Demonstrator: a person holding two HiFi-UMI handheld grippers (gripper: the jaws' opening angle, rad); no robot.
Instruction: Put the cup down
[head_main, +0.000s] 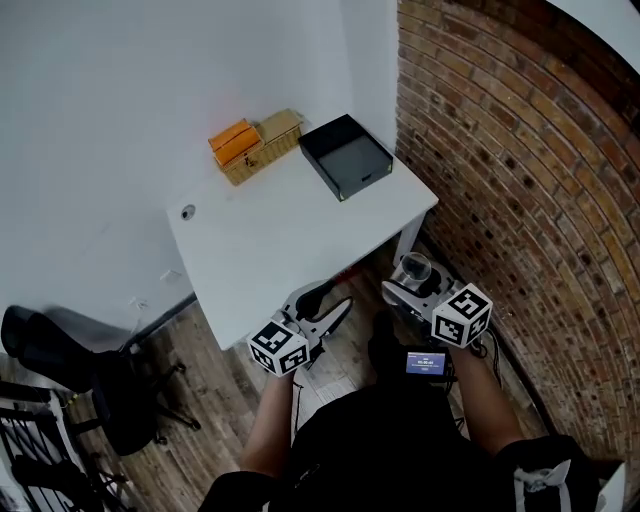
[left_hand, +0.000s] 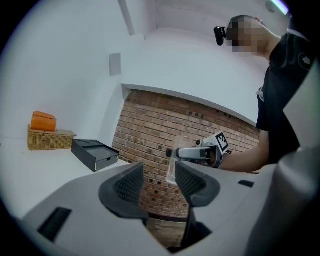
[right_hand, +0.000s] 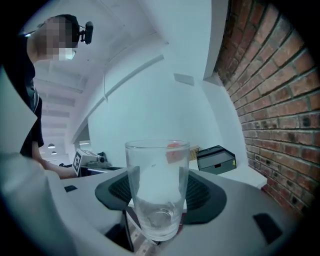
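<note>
A clear glass cup (head_main: 414, 268) (right_hand: 157, 190) stands upright between the jaws of my right gripper (head_main: 408, 285) (right_hand: 159, 195), whose ribbed pads (right_hand: 202, 192) press on both its sides. It hangs in the air just off the near right corner of the white table (head_main: 280, 240), at about table height. The cup is empty. My left gripper (head_main: 335, 298) (left_hand: 159, 173) is open with nothing between its pads, held by the table's front edge. From the left gripper view the cup (left_hand: 176, 152) and the right gripper (left_hand: 200, 152) show in front of the brick wall.
A black open box (head_main: 347, 157) (right_hand: 216, 159) sits at the table's far right. A wicker basket (head_main: 268, 143) with an orange item (head_main: 233, 142) stands at the back. A brick wall (head_main: 520, 200) runs along the right, and an office chair (head_main: 80, 370) stands at the left.
</note>
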